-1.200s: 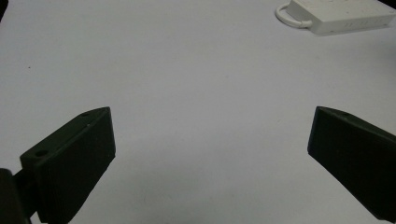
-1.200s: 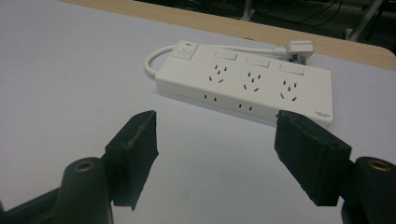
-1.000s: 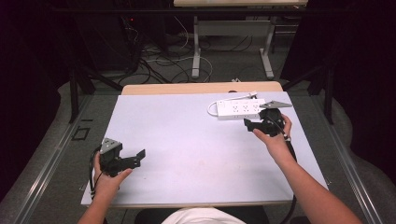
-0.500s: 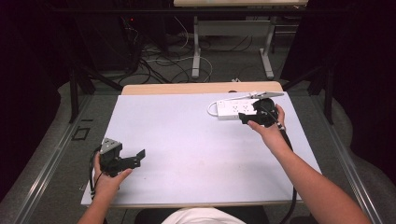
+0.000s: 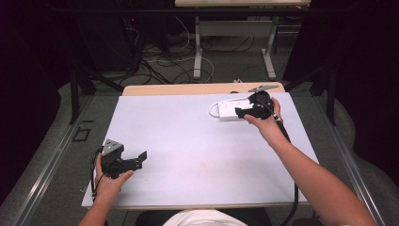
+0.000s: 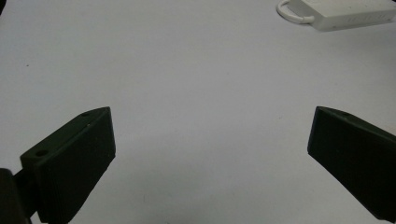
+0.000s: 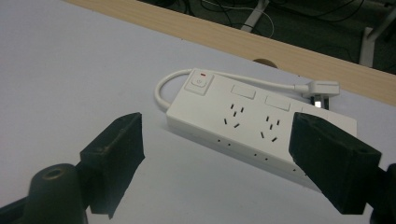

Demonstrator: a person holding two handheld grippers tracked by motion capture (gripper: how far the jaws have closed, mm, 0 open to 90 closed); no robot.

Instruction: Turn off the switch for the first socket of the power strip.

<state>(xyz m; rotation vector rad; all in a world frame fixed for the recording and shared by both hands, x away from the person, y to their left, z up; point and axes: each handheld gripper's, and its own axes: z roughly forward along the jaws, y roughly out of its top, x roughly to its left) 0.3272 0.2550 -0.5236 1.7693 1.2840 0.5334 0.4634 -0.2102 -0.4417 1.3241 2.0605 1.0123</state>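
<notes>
My right hand-held gripper [image 5: 241,112] was at the far right part of the tabletop [image 5: 188,141], right by the white power strip [image 5: 229,109]. Its jaws had just been opening, and they stood wide apart. Nothing was between them. In the right gripper view, the power strip [image 7: 252,126] lay flat just past the jaws, and neither jaw touched it. I could see its switch [image 7: 199,84] with a small red mark at one end, and two sets of plug holes beside it. Its white cord [image 7: 163,88] made a loop by the switch end and ran along the back to a white plug [image 7: 320,88] lying near the wooden edge of the tabletop.

My left hand-held gripper [image 5: 139,157] was at the near left part of the tabletop, well apart from the power strip. Its jaws were wide open too, and they held nothing. In the left gripper view, the bare white tabletop [image 6: 196,93] lay between the jaws, and the power strip [image 6: 345,14] sat far off at the top right corner, with its cord loop [image 6: 292,11] next to it.
</notes>
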